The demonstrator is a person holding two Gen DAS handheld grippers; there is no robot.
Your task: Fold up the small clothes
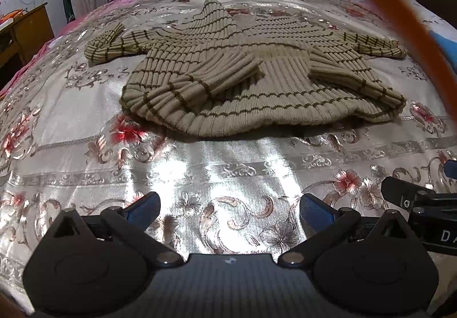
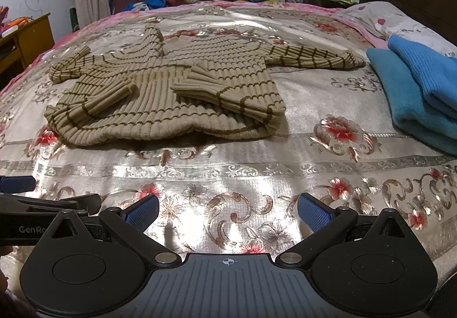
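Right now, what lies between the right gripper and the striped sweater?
Only bare floral bedspread lies between the open right gripper and the striped sweater, as the right wrist view shows.
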